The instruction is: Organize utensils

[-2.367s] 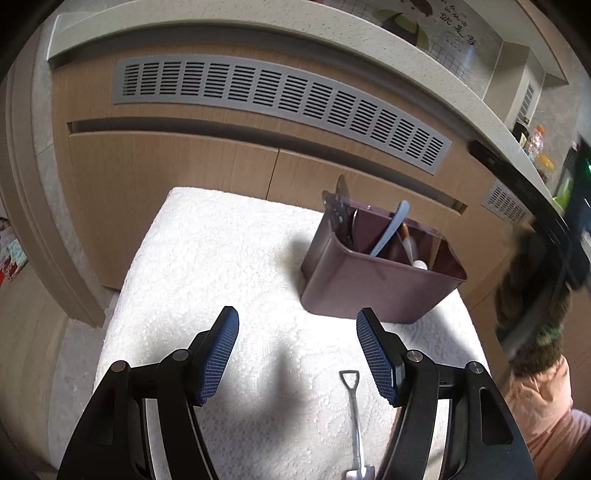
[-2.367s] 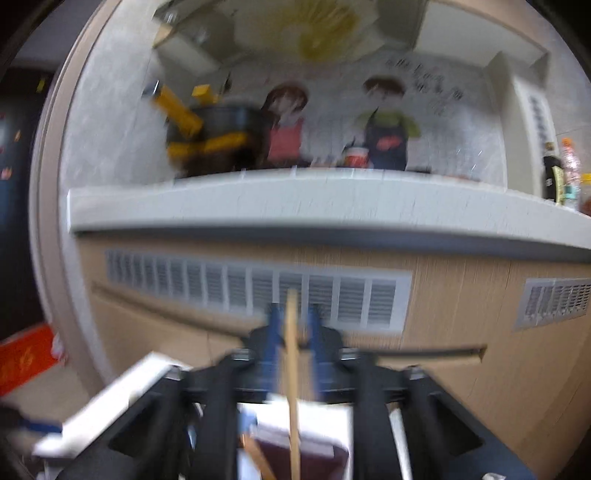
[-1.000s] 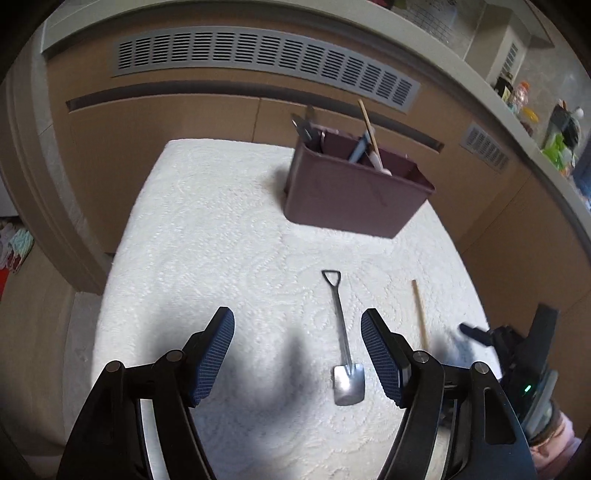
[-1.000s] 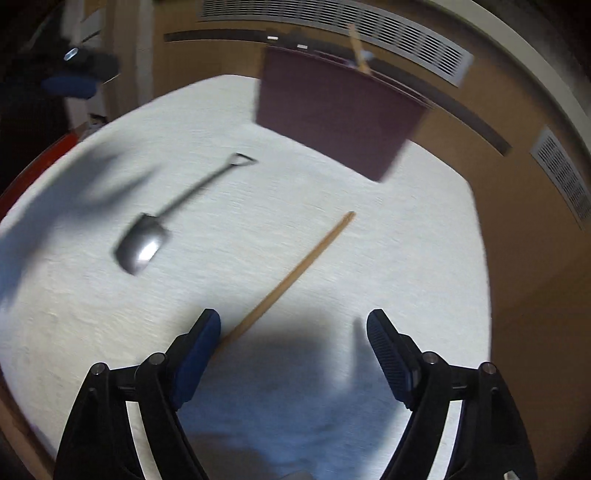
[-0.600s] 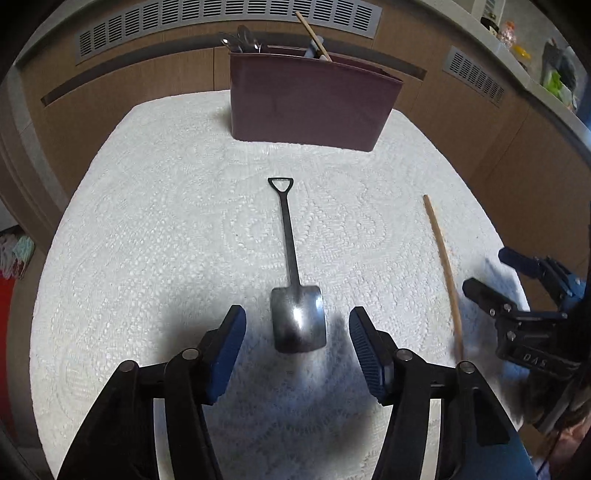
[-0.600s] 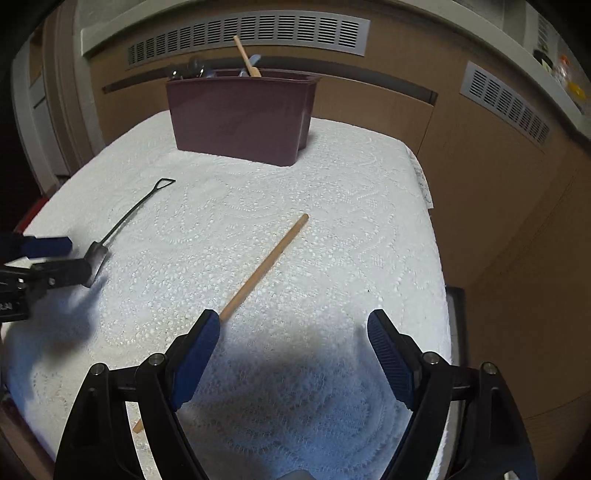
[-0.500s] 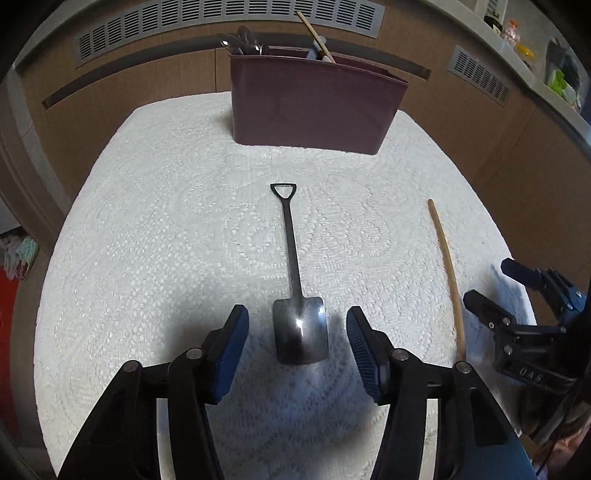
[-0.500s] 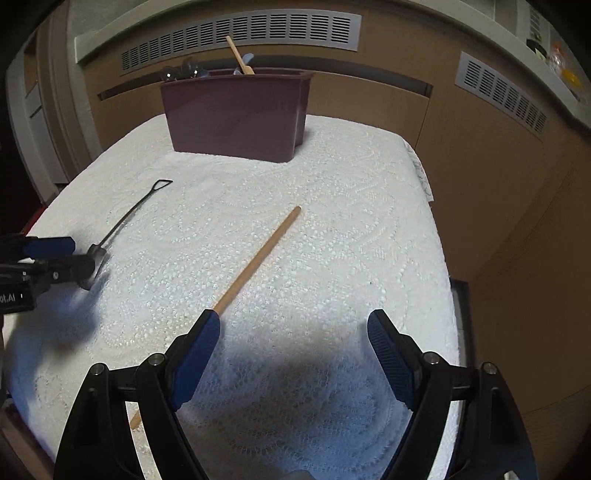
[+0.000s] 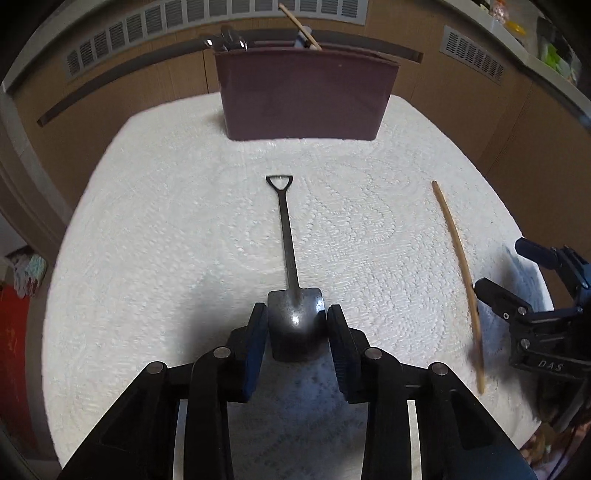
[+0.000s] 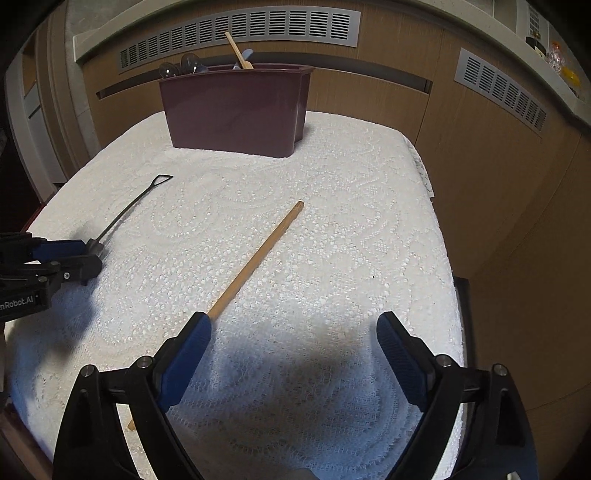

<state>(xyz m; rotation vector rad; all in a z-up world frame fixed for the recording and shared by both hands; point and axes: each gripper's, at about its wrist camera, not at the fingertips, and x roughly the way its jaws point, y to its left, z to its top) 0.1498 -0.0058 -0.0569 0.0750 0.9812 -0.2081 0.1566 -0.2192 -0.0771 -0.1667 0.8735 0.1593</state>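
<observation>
A metal shovel-shaped spoon (image 9: pixel 288 258) lies on the white lace tablecloth (image 9: pixel 166 240), handle toward the maroon utensil holder (image 9: pixel 306 99). My left gripper (image 9: pixel 295 328) has closed in on both sides of the spoon's blade, pads touching or nearly touching it. A wooden chopstick (image 10: pixel 258 258) lies diagonally on the cloth; it also shows in the left wrist view (image 9: pixel 458 273). My right gripper (image 10: pixel 291 332) is open above the cloth, its left finger over the chopstick's near part. The holder (image 10: pixel 236 107) holds spoons and a wooden stick.
The table stands against wooden cabinets with grey vent grilles (image 10: pixel 240 29). The table's right edge (image 10: pixel 443 258) drops off beside the cabinet. The right gripper shows at the right in the left wrist view (image 9: pixel 535 302); the left gripper shows at the left in the right wrist view (image 10: pixel 55 258).
My left gripper moved forward and narrowed around the spoon's blade. My right gripper came down toward the table and now hovers wide open at the chopstick's near end.
</observation>
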